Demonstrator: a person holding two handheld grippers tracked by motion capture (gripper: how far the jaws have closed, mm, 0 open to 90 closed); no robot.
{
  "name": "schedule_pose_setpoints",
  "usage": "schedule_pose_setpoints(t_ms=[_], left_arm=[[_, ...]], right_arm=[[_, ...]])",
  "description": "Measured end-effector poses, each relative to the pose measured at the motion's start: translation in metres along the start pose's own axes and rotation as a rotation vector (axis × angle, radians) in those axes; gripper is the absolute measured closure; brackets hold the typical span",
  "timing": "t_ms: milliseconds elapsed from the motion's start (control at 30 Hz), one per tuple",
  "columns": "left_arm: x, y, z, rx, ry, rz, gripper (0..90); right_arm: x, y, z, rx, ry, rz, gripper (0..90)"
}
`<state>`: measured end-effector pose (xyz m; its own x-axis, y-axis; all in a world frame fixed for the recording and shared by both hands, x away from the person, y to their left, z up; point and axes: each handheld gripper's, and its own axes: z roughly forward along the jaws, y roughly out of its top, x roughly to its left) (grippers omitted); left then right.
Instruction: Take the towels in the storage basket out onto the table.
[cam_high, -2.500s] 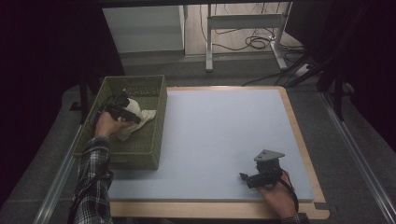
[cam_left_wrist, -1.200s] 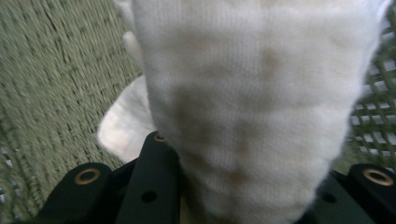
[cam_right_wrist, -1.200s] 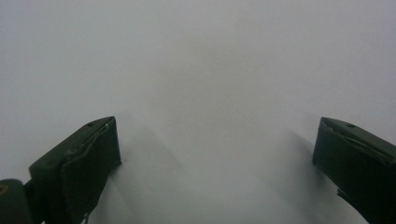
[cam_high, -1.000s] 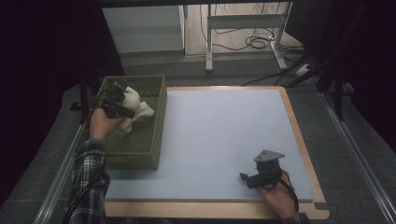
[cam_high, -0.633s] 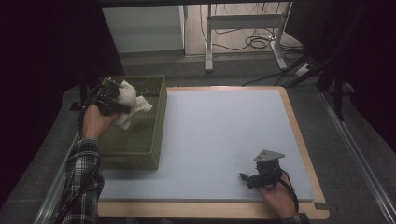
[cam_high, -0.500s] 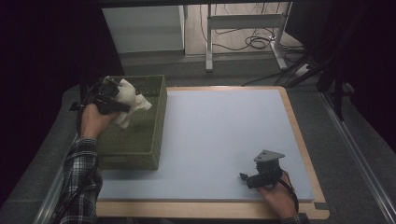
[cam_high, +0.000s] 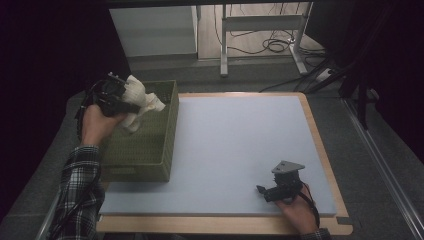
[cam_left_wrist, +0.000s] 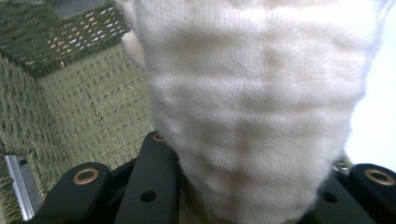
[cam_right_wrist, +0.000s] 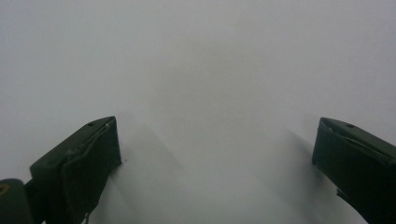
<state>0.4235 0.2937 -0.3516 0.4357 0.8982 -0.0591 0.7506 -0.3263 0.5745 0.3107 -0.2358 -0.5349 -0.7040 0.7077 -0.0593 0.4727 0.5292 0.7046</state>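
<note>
While your left hand (cam_high: 97, 122) hangs over the far left corner of the table, your left gripper (cam_high: 118, 98) has its jaws closed onto a cream knitted cloth (cam_high: 137, 97), holding it up in the air above the far end of the green woven basket (cam_high: 145, 150). From the left gripper view, that cloth (cam_left_wrist: 252, 112) bulges out between the two black jaws and its ribbed knit covers most of what lies ahead, with the basket's woven wall (cam_left_wrist: 79, 107) showing behind it on the left. Part of the cloth droops down toward the basket's inside. Over on the near right of the pale blue mat (cam_high: 235, 145), your right hand (cam_high: 297, 212) rests your right gripper (cam_high: 262, 191) low on the surface, grey three-cornered plate on top. Its jaws stand wide apart with nothing between them, just bare mat (cam_right_wrist: 210, 84) stretching ahead.
</note>
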Motion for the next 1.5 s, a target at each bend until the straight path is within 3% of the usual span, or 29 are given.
schedule_pose_setpoints(t_ms=[233, 600, 1167, 1500], left_arm=[[-0.013, 0.012, -0.017, -0.054, -0.021, 0.026, 73.7], [-0.035, 0.03, -0.023, -0.092, -0.053, 0.073, 73.7], [-0.087, 0.059, -0.009, -0.131, -0.118, 0.184, 73.5], [-0.112, 0.065, 0.008, -0.127, -0.16, 0.214, 72.8]], right_arm=[[0.0, 0.0, 0.0, 0.0, 0.0, 0.0, 1.2], [0.0, 0.0, 0.0, 0.0, 0.001, 0.0, 1.2], [0.0, 0.0, 0.0, 0.002, 0.004, 0.005, 1.2], [-0.001, 0.0, 0.0, 0.003, 0.006, 0.005, 1.1]])
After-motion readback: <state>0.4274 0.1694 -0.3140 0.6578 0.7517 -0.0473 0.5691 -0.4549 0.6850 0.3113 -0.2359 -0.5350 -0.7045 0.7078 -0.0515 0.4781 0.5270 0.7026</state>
